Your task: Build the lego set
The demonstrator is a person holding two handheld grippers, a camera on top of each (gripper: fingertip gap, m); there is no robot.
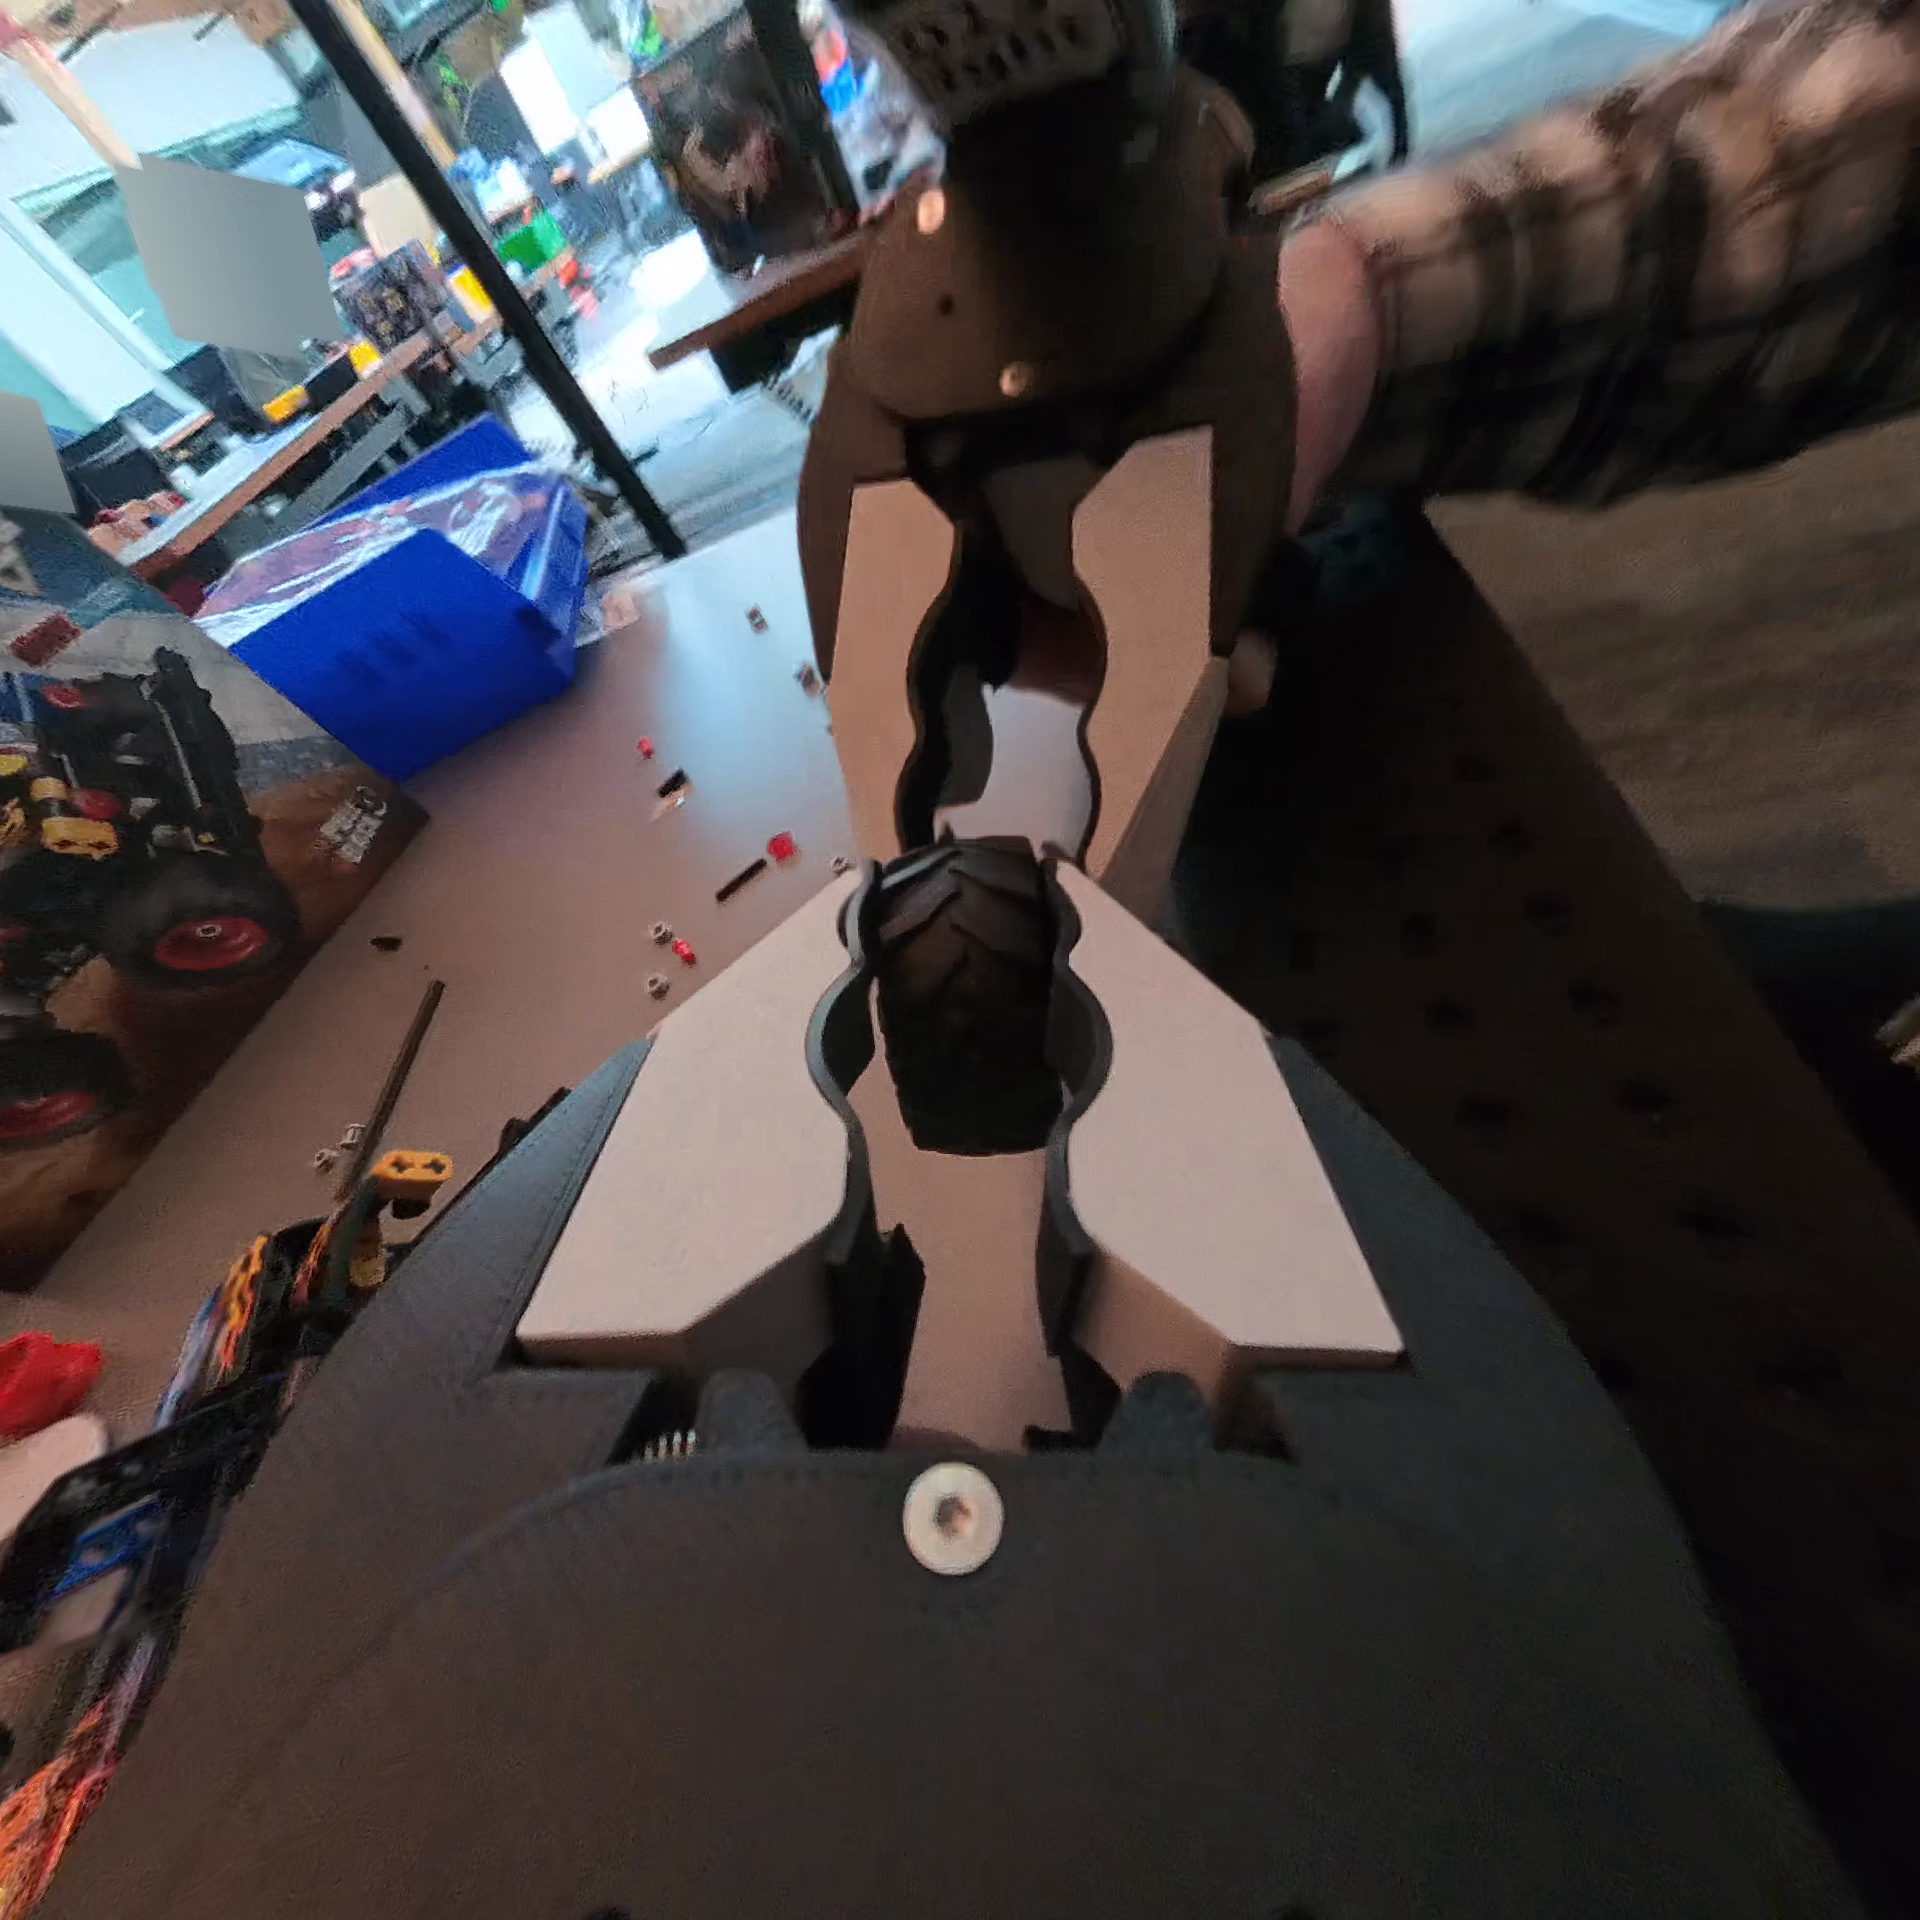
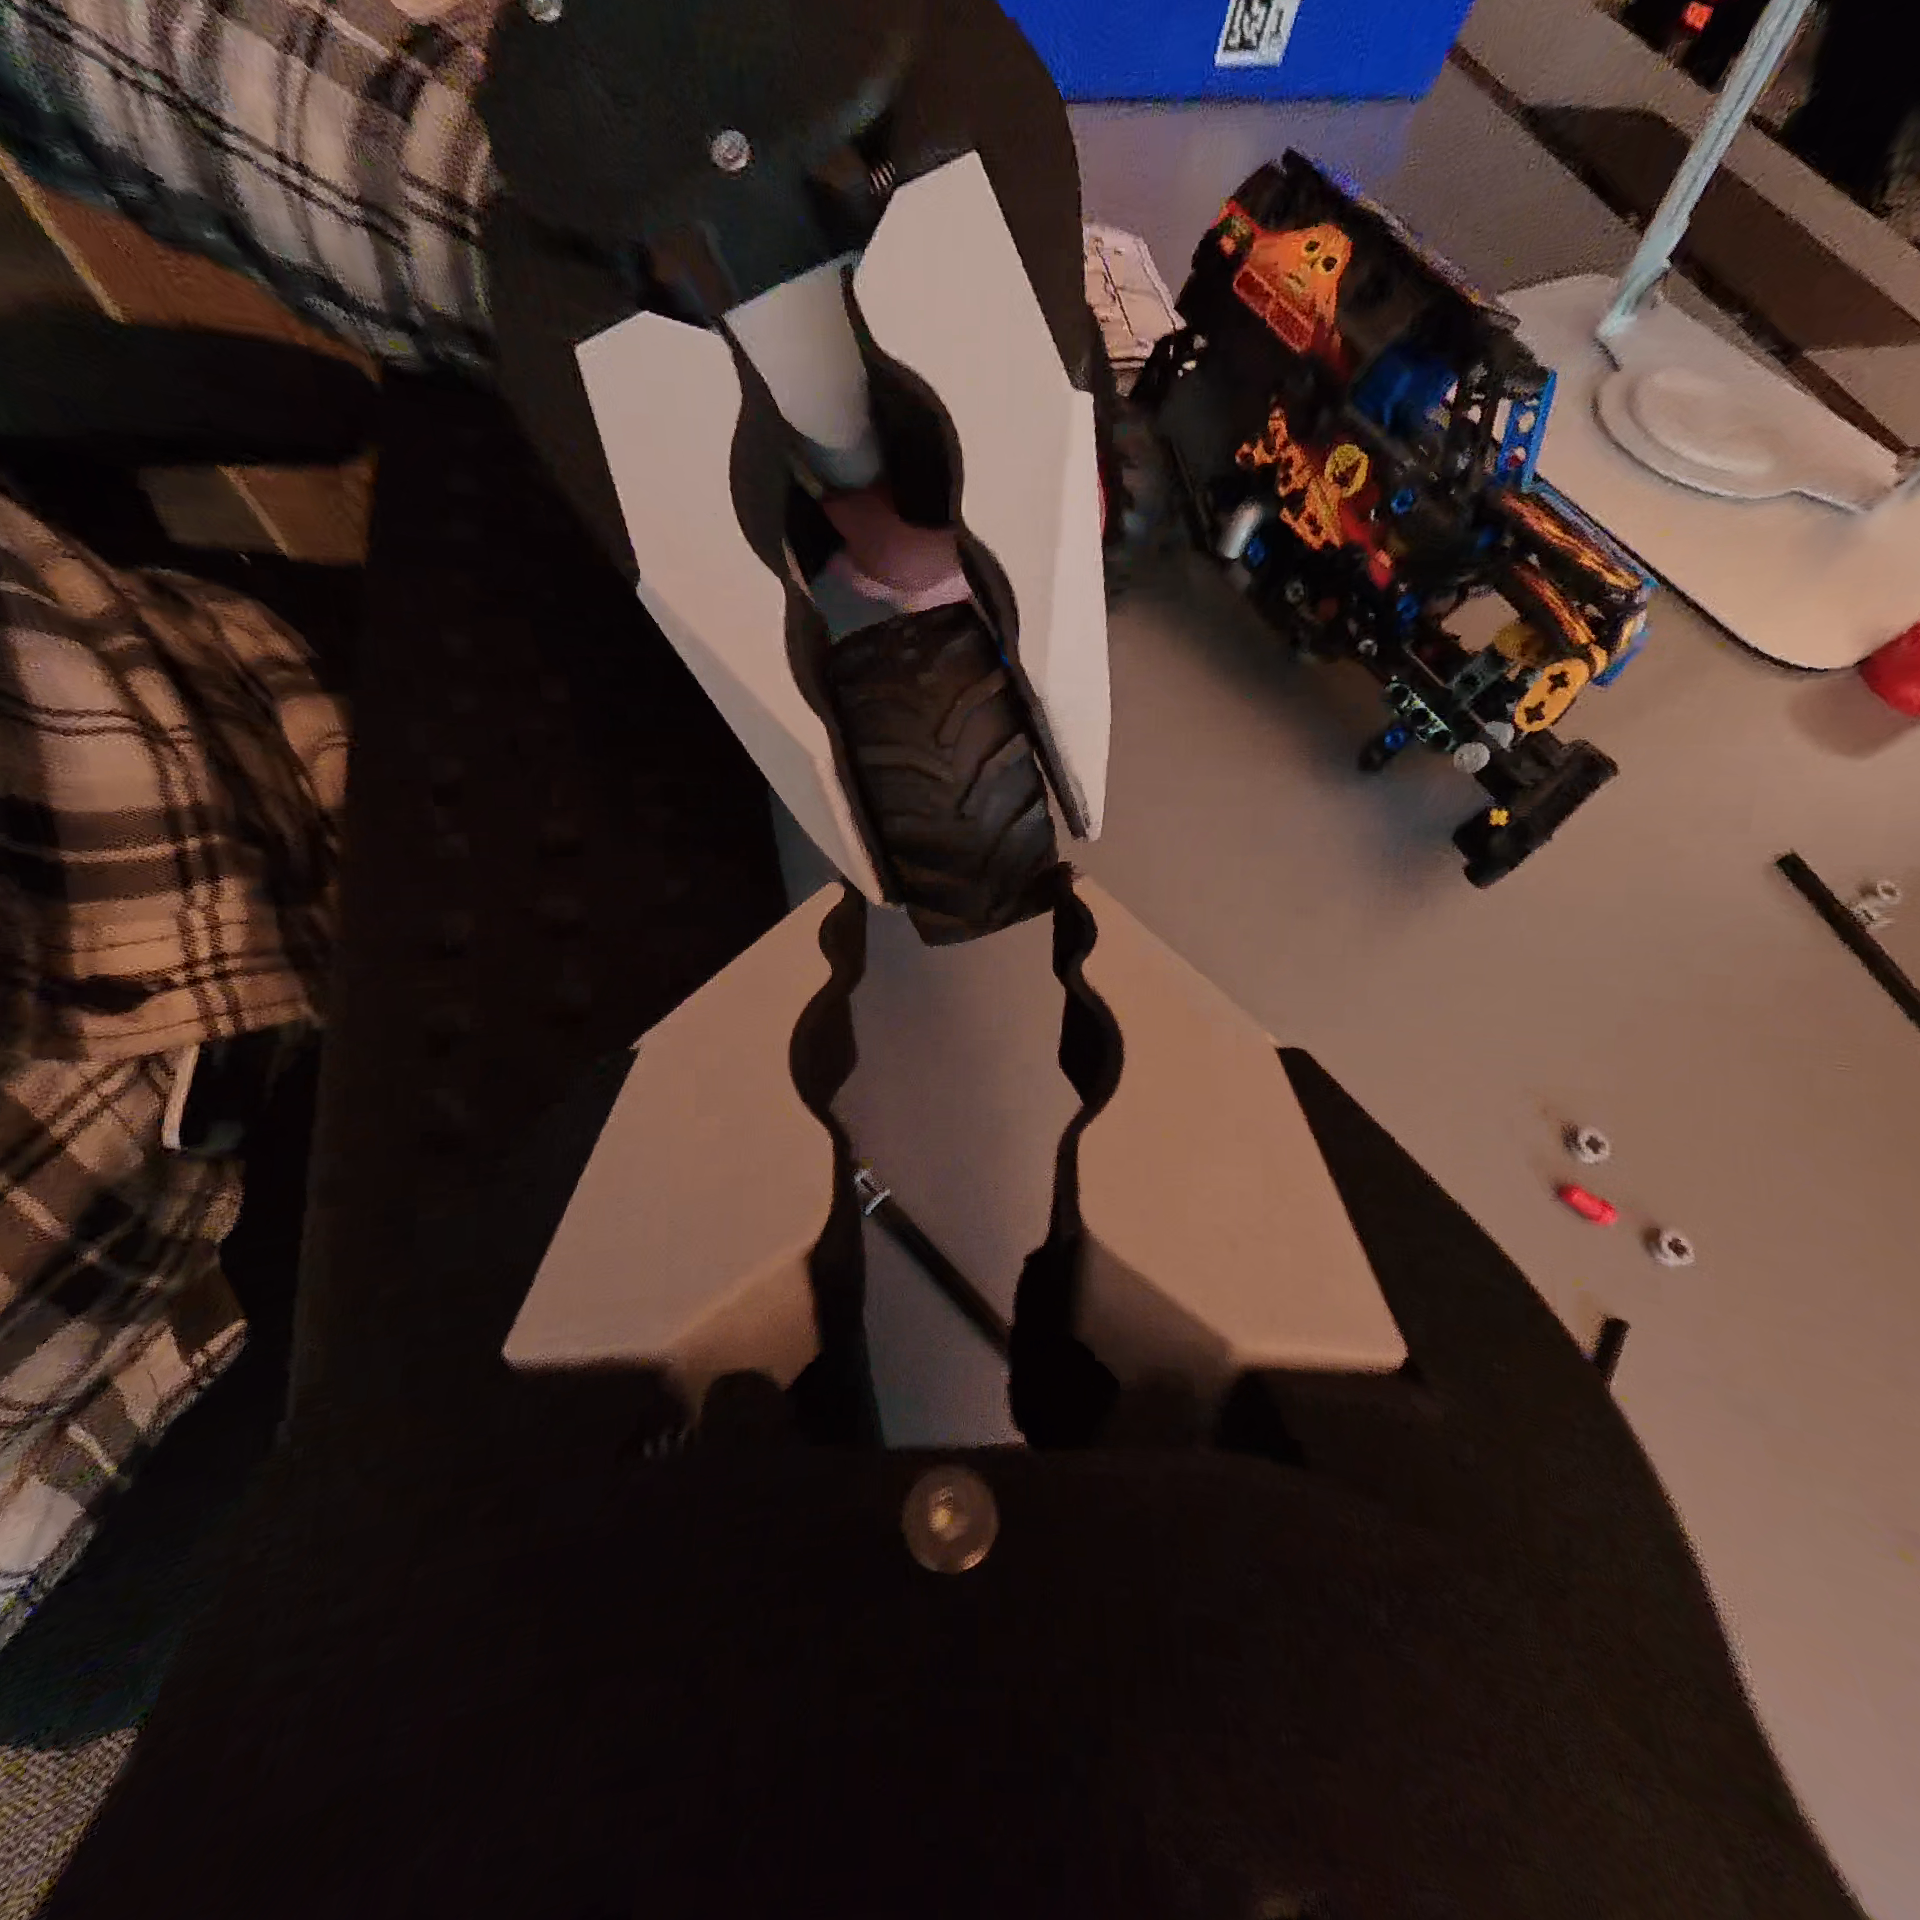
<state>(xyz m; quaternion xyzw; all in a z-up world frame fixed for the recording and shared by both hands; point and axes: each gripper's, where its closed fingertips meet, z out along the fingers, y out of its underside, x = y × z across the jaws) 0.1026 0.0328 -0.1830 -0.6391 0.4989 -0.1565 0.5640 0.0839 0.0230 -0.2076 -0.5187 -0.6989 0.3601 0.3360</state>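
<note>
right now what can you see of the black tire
The black tire is a chunky rubber-looking wheel tyre with deep angled tread lugs, tread facing the camera, held off the table. The left gripper clamps its sides near the fingertips. The right gripper is open, its tips just reaching the tire's near edge. Its hub is not visible.

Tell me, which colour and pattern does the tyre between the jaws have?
The tyre is black with a chunky chevron tread; the right wrist view shows it best.
</note>
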